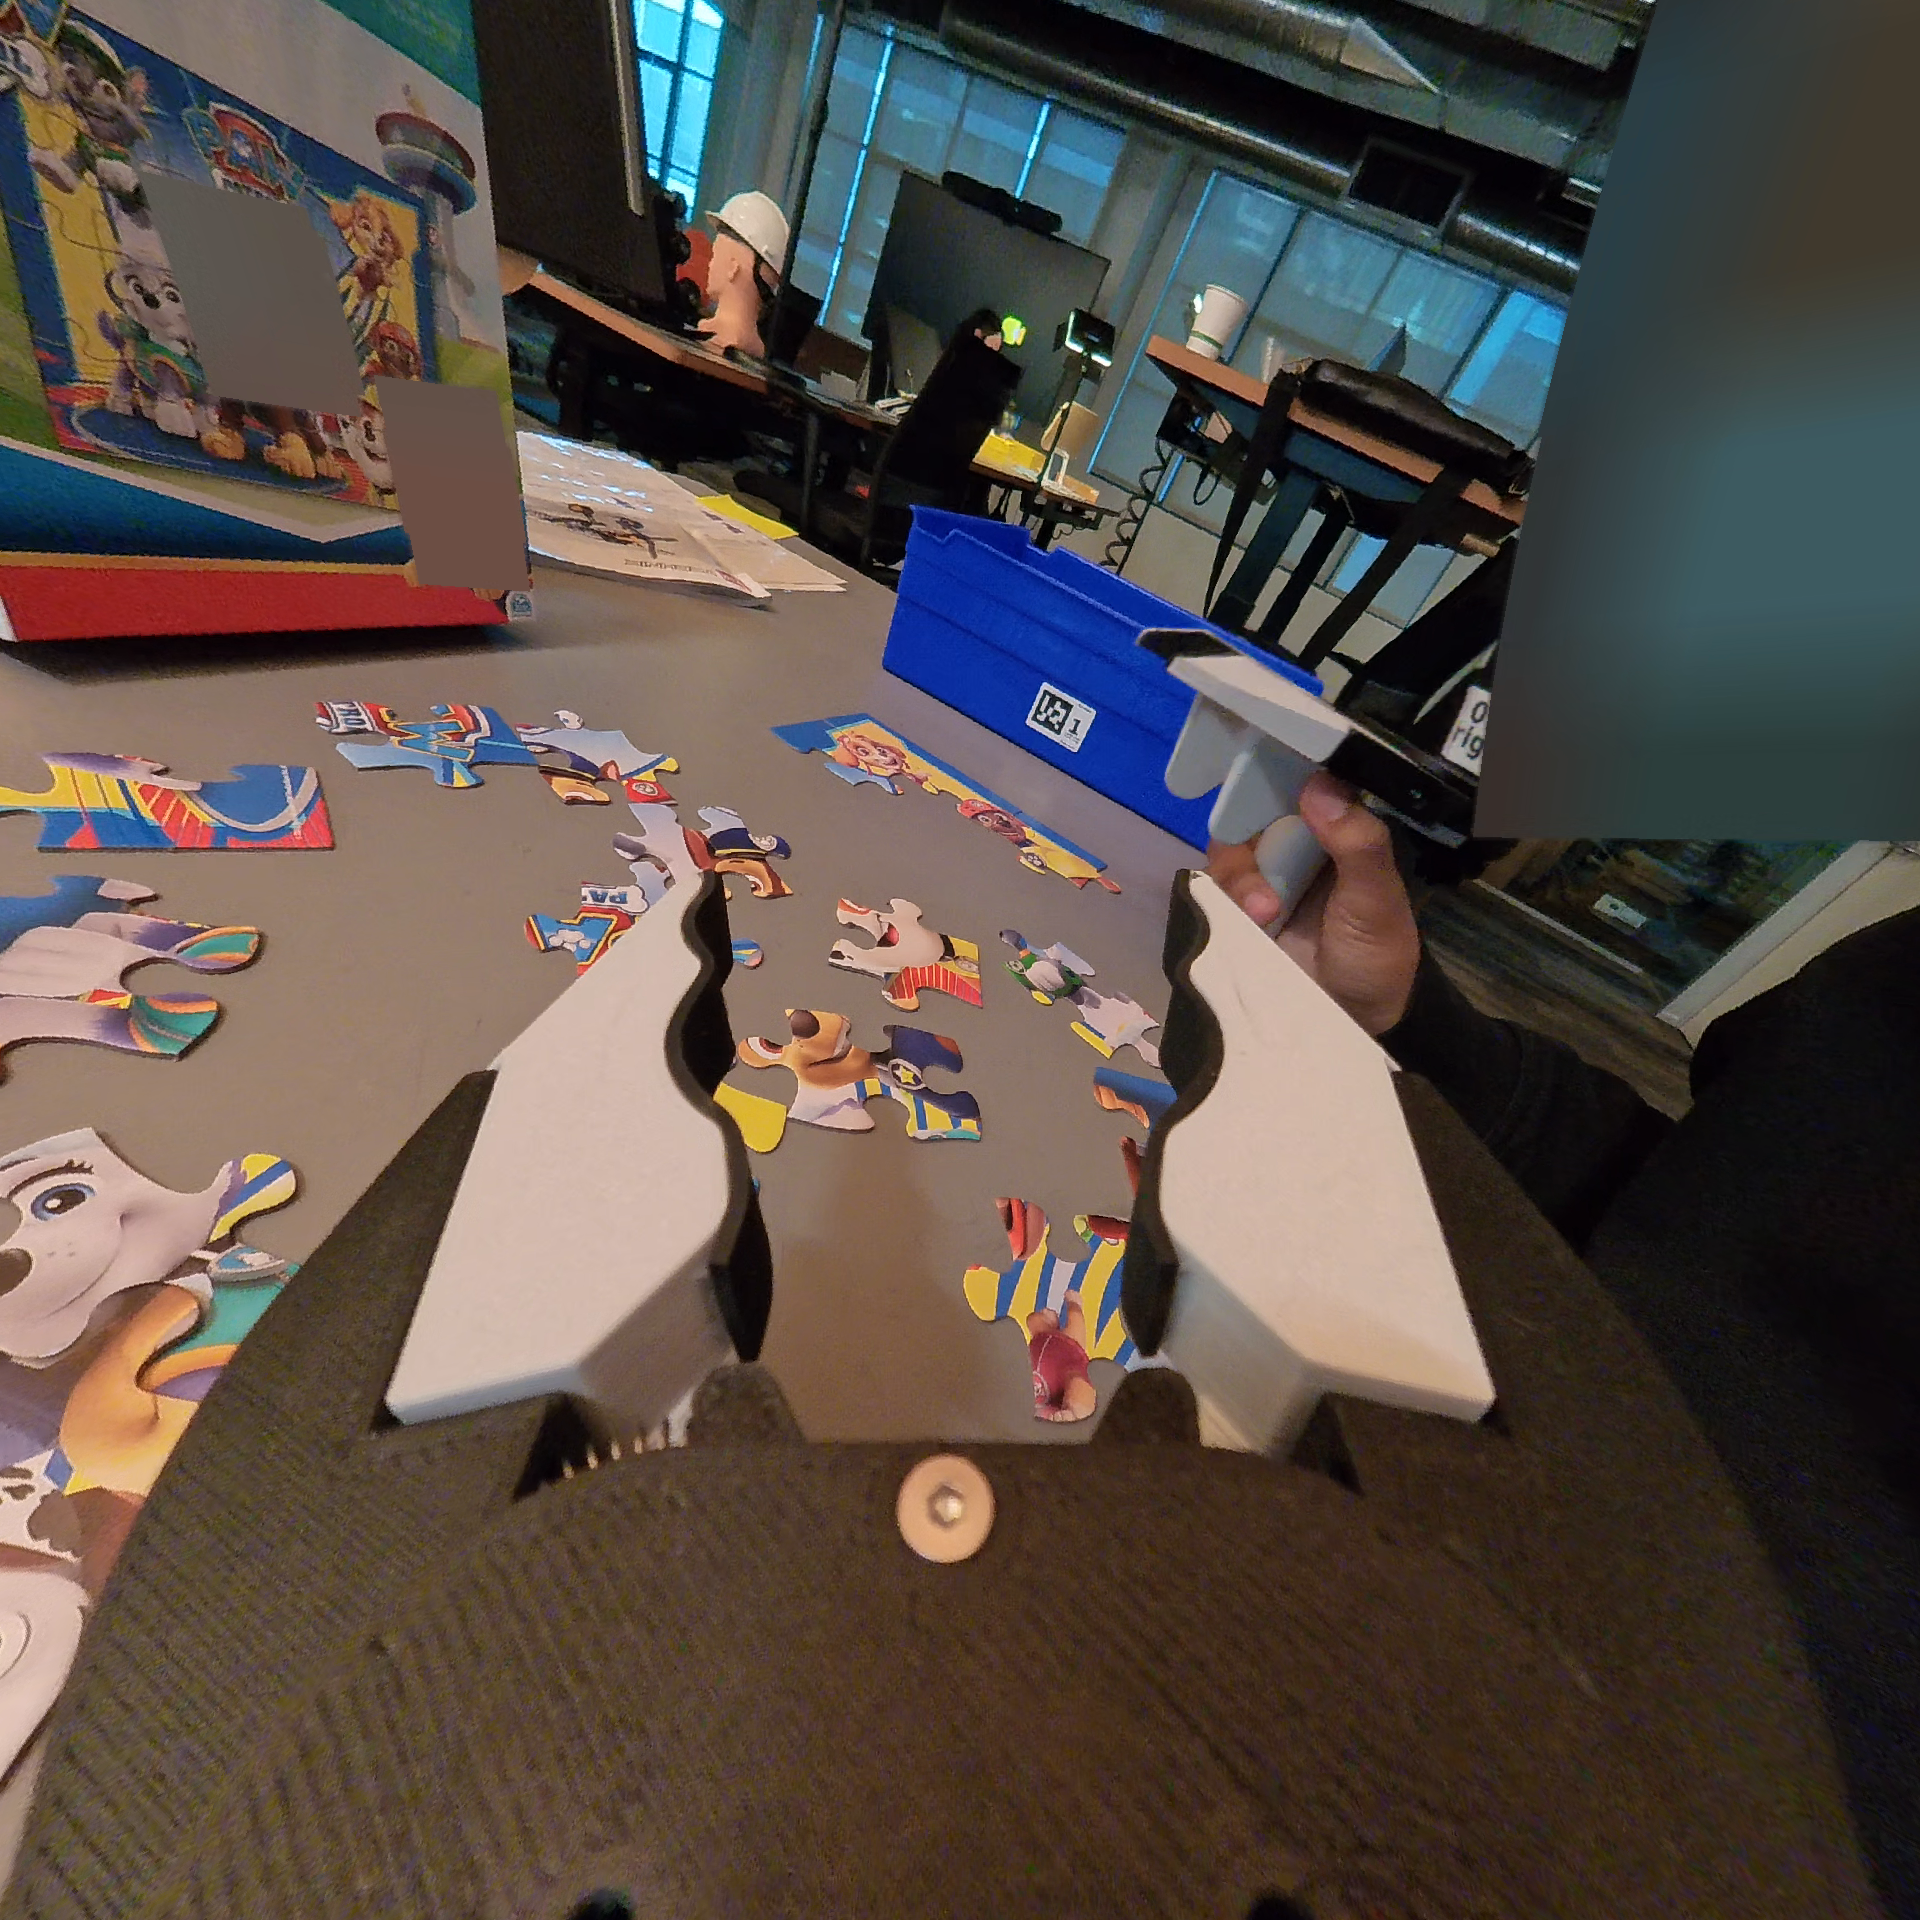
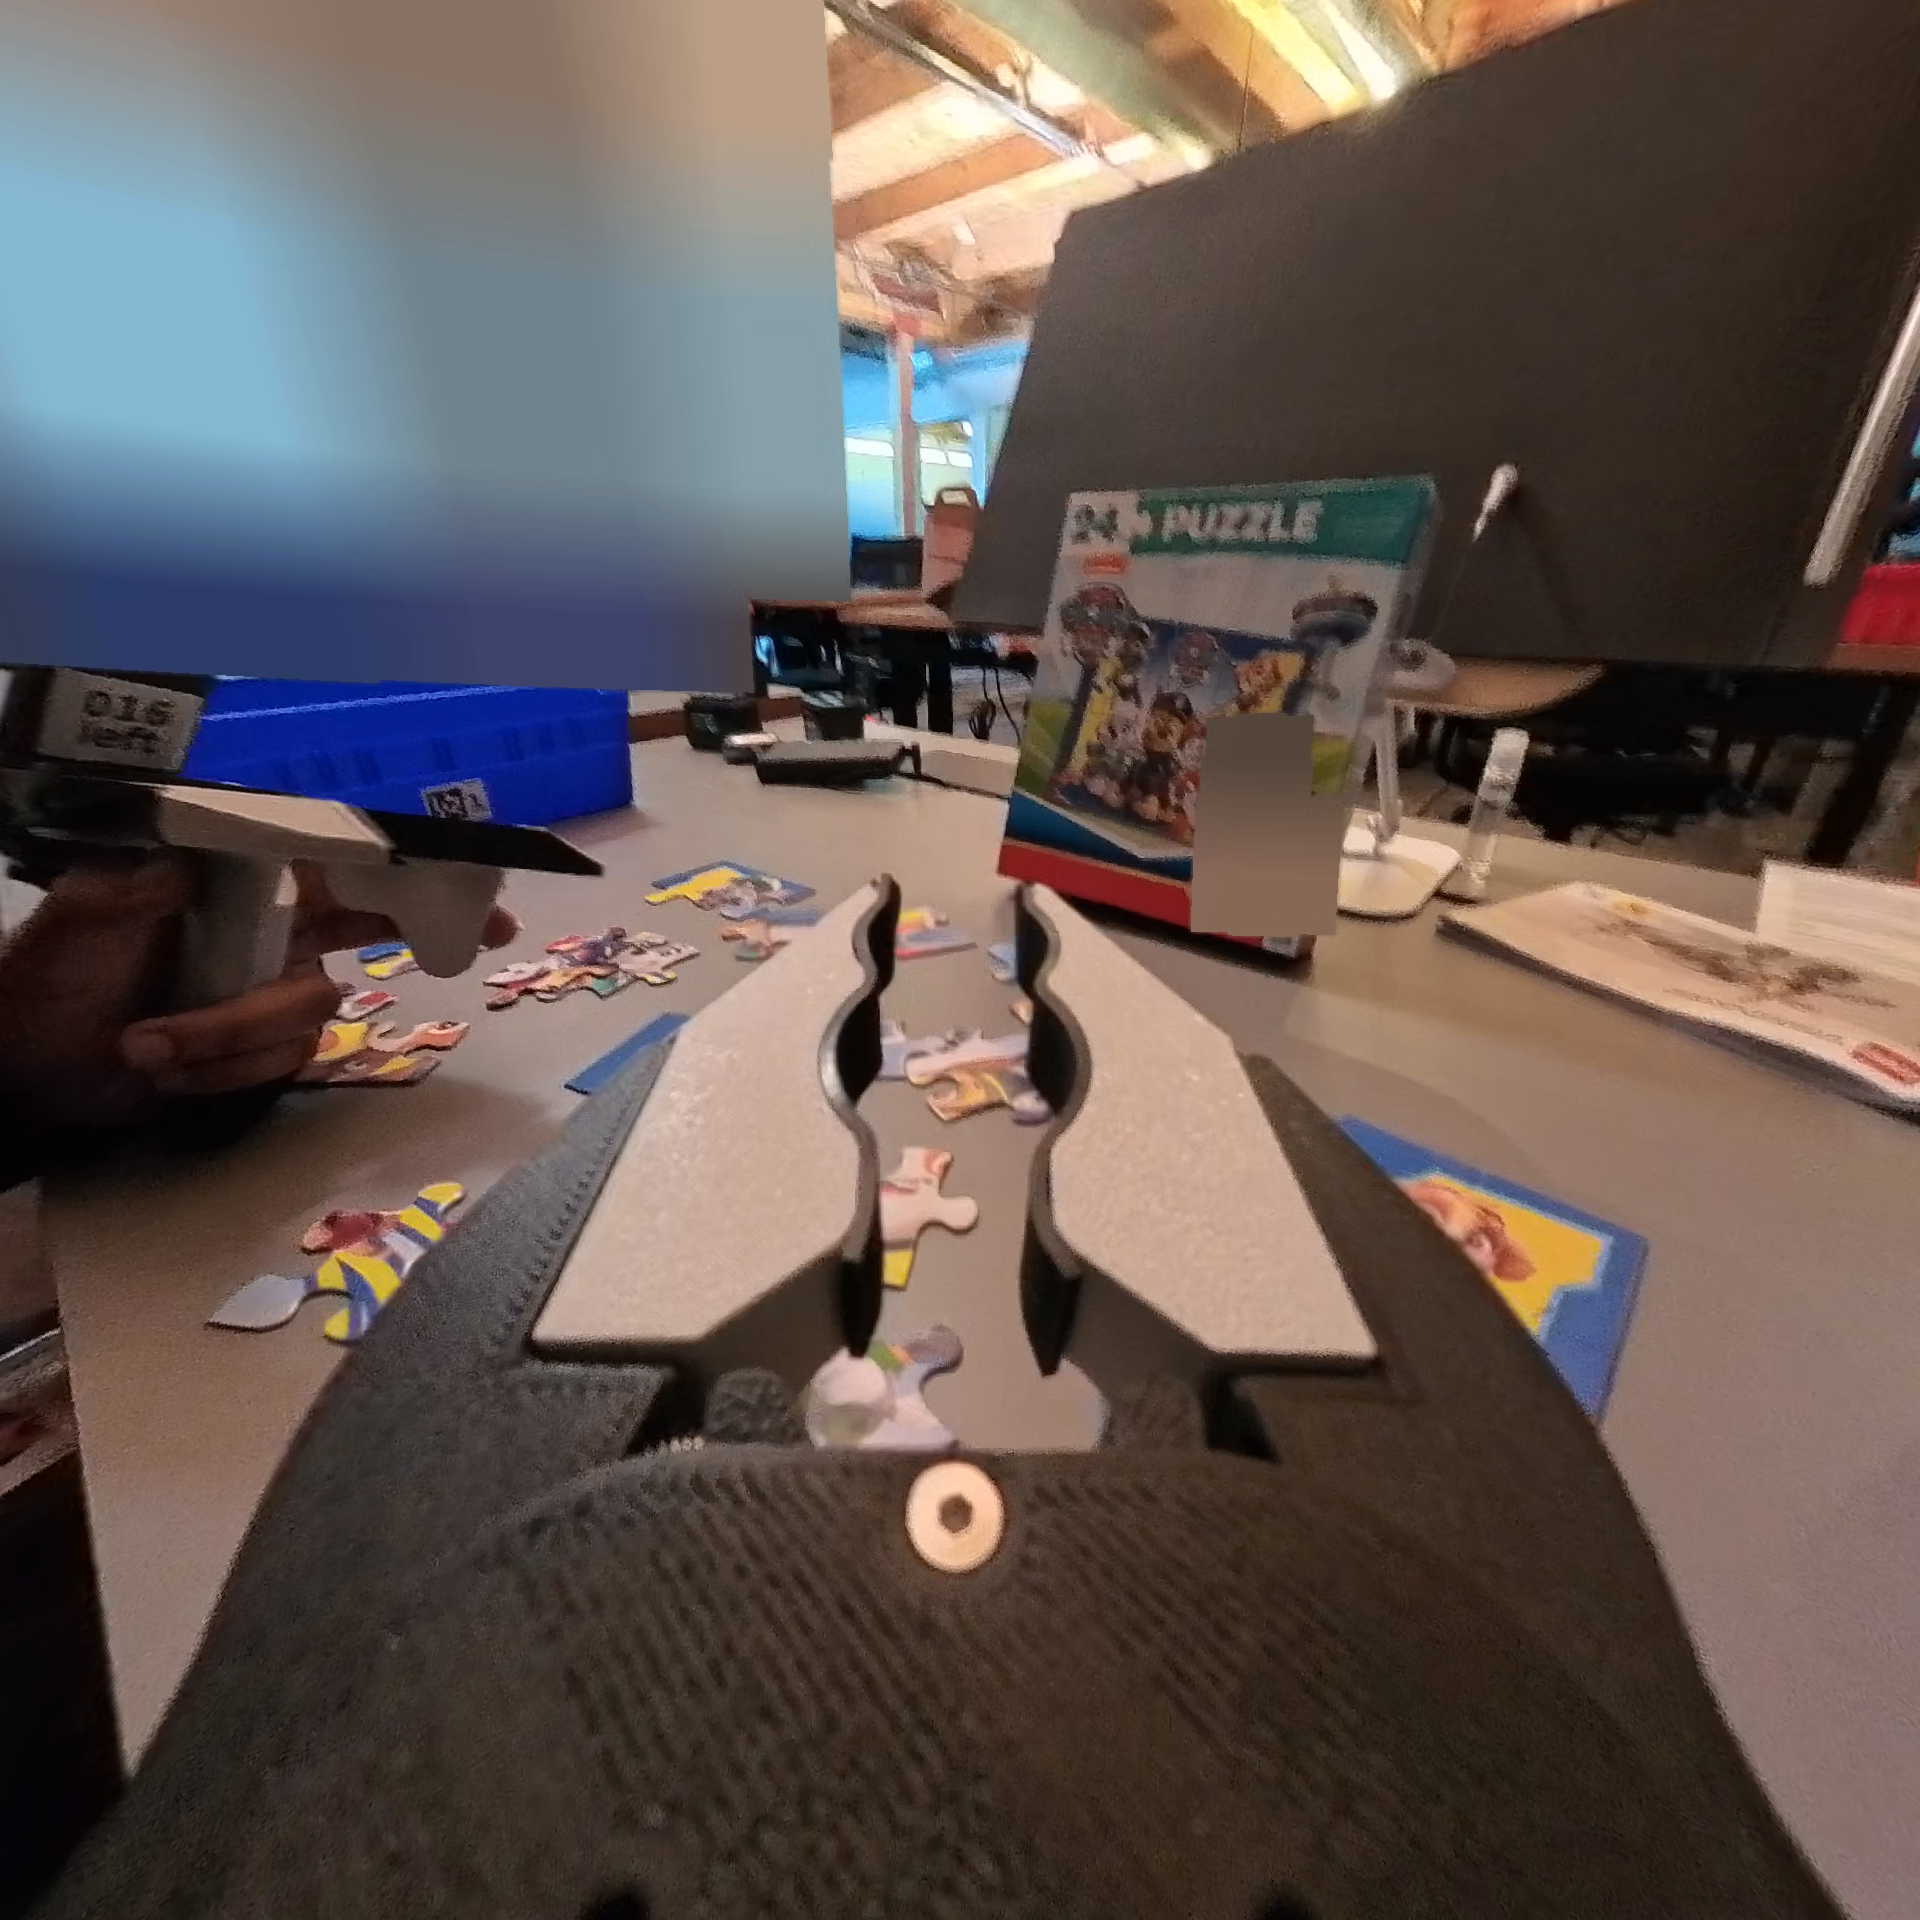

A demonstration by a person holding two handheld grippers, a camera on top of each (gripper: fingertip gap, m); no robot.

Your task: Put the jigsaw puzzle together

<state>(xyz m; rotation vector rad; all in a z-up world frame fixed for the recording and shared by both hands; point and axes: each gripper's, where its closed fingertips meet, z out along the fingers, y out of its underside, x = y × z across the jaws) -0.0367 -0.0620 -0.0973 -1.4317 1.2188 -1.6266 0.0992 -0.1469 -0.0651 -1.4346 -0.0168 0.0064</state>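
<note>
Many colourful cartoon puzzle pieces lie scattered on a grey table (image 1: 831, 644). My left gripper (image 1: 948, 894) is wide open and empty, hovering over the pieces. A brown-dog piece (image 1: 842, 1081) and a white-dog piece (image 1: 909, 951) lie on the table under the gap between its fingers. My right gripper (image 2: 956, 894) stands with its jaws partly apart and holds nothing. Loose pieces (image 2: 966, 1070) show on the table through its gap. A hand (image 1: 1340, 935) holds the right gripper's handle beside my left gripper's right finger.
A puzzle box (image 1: 239, 312) stands at the far left, also in the right wrist view (image 2: 1205, 686). A blue bin (image 1: 1039, 644) sits at the table's far edge. A joined strip of edge pieces (image 1: 945, 795) lies before it. Paper leaflets (image 2: 1714, 987) and a white stand (image 2: 1392, 862) are nearby. Left tips to right tips: about 15 cm.
</note>
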